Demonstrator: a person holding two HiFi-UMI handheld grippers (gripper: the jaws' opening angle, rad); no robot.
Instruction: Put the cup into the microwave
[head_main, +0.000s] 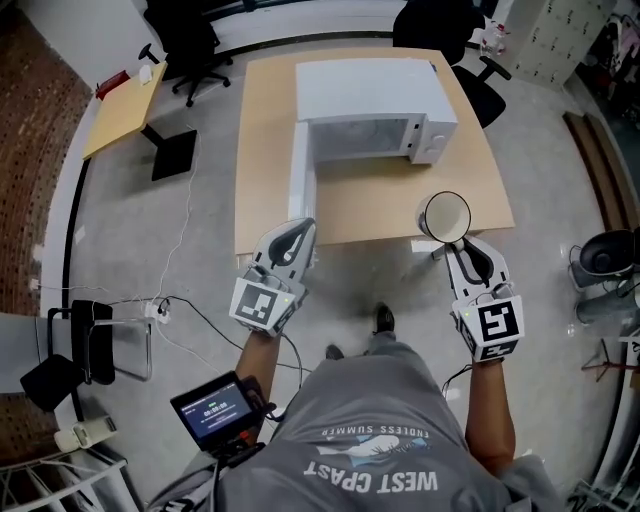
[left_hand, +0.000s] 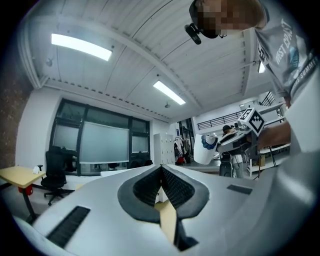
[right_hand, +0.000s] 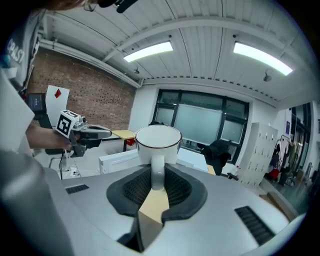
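Cup (head_main: 446, 216) hangs by table's (head_main: 270, 150) front edge, facing microwave's (head_main: 375, 95) open door (head_main: 300, 168).

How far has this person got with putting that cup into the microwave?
Done: the door of the microwave stands open, and the right gripper is clamped on the handle of the cup. In hand: the cup hangs in the air by the table edge, short of the microwave. Left: carry it in, set it down, let go. The left gripper is shut and empty.
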